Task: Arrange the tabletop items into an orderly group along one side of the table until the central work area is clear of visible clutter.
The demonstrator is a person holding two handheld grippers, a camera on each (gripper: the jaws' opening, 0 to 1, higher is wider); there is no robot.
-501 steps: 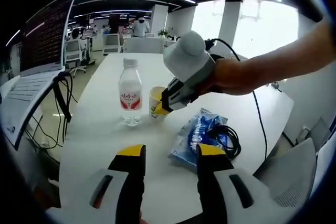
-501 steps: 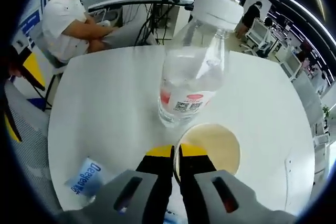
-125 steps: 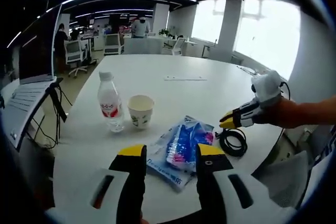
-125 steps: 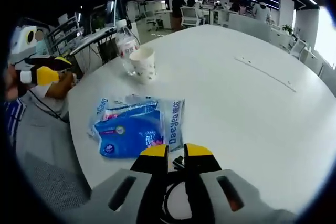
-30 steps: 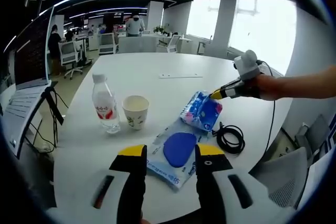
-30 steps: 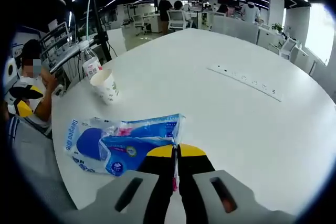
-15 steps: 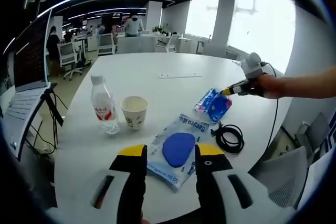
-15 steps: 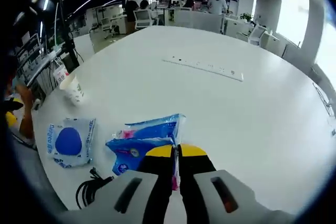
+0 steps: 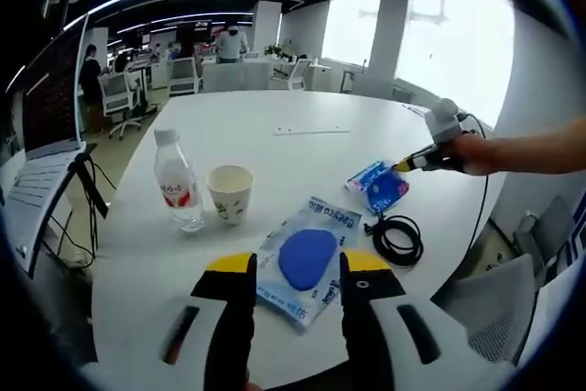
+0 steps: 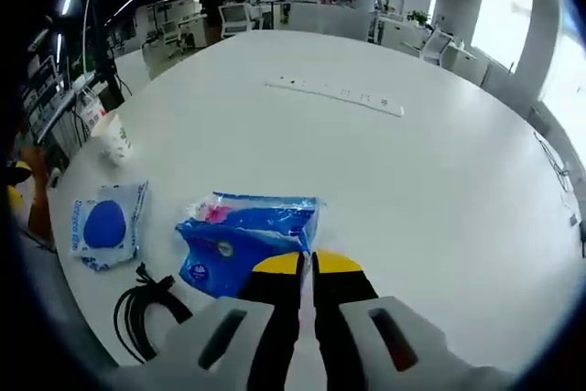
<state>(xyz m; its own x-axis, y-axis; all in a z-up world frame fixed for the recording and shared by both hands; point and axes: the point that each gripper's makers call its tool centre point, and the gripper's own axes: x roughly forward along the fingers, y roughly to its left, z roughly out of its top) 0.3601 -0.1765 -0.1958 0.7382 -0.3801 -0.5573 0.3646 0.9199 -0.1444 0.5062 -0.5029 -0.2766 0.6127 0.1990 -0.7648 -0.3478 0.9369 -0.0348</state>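
My left gripper (image 9: 298, 267) stands open over the near table edge, nothing between its jaws. Just beyond it lies a flat clear pack with a blue oval (image 9: 307, 258). Further left stand a paper cup (image 9: 229, 194) and a water bottle (image 9: 177, 180). To the right, my right gripper (image 9: 409, 164), held by a person's hand, is shut on the corner of a blue tissue pack (image 9: 379, 186) resting low on the table. In the right gripper view the jaws (image 10: 307, 267) pinch the near edge of that tissue pack (image 10: 243, 231), with the flat pack (image 10: 105, 226) and cup (image 10: 117, 148) to the left.
A coiled black cable (image 9: 396, 240) lies beside the flat pack, also visible as the black cable (image 10: 142, 313) by the table edge. A white power strip (image 10: 334, 93) sits far across the white table (image 10: 439, 180). A laptop on a stand (image 9: 50, 107) is off the left side.
The right gripper has carried the blue tissue pack rightward, away from the flat pack, and lowered it to the table beyond the cable. The left gripper has hardly moved.
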